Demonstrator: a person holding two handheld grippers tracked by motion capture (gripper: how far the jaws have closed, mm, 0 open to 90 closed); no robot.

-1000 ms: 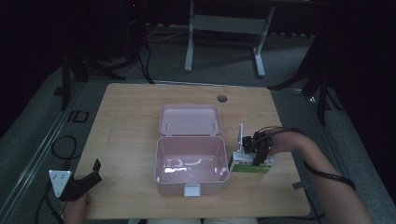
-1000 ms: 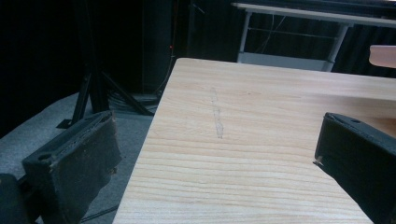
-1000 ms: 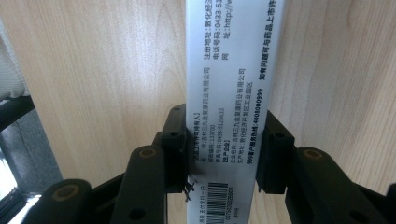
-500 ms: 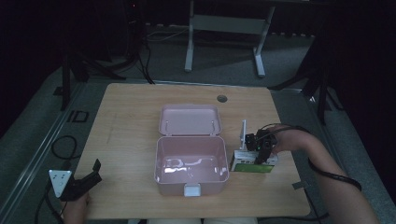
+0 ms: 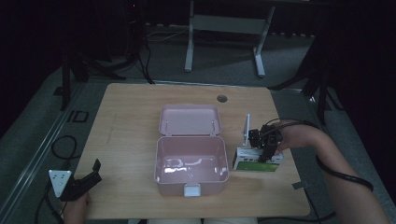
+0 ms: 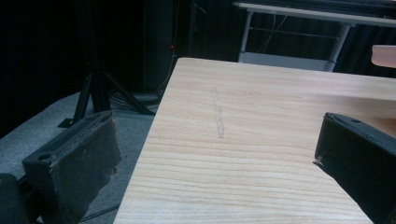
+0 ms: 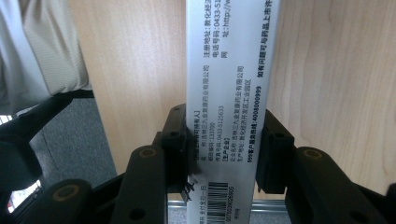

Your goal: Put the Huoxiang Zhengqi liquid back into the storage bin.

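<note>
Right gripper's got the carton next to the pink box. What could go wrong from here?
1. The right gripper clamps only one end of the white carton, so the long free end may tilt or slip.
2. The carton sits close beside the open pink box; its end might catch the box wall on the way in.
3. The left gripper rests open near the table's front corner, away from the box, so a knock could shift it.

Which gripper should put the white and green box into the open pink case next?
Right. The right gripper is shut on the box beside the pink case; the left gripper idles open at the table's near-left corner.
</note>
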